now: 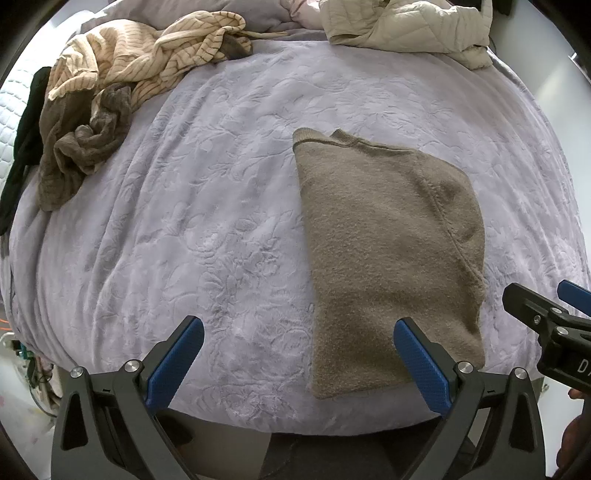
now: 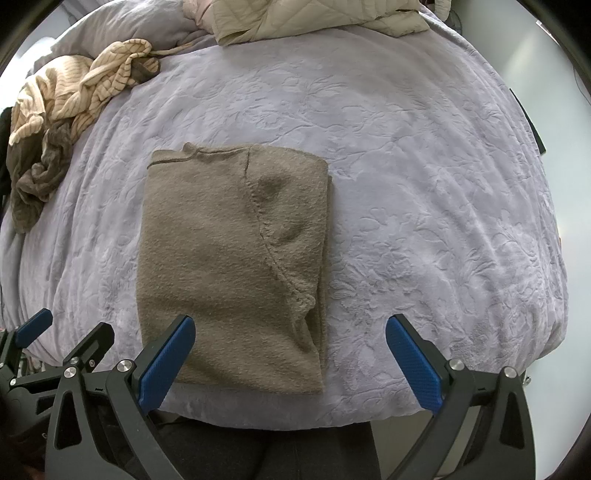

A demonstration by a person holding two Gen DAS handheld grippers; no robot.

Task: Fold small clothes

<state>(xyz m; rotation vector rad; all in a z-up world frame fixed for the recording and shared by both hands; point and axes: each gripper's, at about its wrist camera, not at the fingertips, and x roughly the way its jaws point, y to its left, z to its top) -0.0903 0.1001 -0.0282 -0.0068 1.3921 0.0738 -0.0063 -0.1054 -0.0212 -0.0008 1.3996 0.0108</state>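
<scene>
A taupe knit sweater (image 1: pixel 384 251) (image 2: pixel 229 258) lies folded into a long rectangle on the lavender bedspread (image 1: pixel 207 206) (image 2: pixel 424 206), its near end at the bed's front edge. My left gripper (image 1: pixel 297 354) hangs open above that front edge, its right pad over the sweater's near end and nothing between its pads. My right gripper (image 2: pixel 290 354) is open too, above the sweater's near right corner, holding nothing. Each gripper shows in the other's view: the right gripper (image 1: pixel 554 310) at the far right, the left gripper (image 2: pixel 55 332) at the lower left.
A heap of unfolded clothes sits at the back left: a cream striped garment (image 1: pixel 140 55) (image 2: pixel 70 88) and grey-brown pieces (image 1: pixel 85 147) (image 2: pixel 37 173). A beige quilted jacket (image 1: pixel 406 26) (image 2: pixel 314 18) lies at the back. Dark trousers of the person (image 2: pixel 317 450) show below the bed edge.
</scene>
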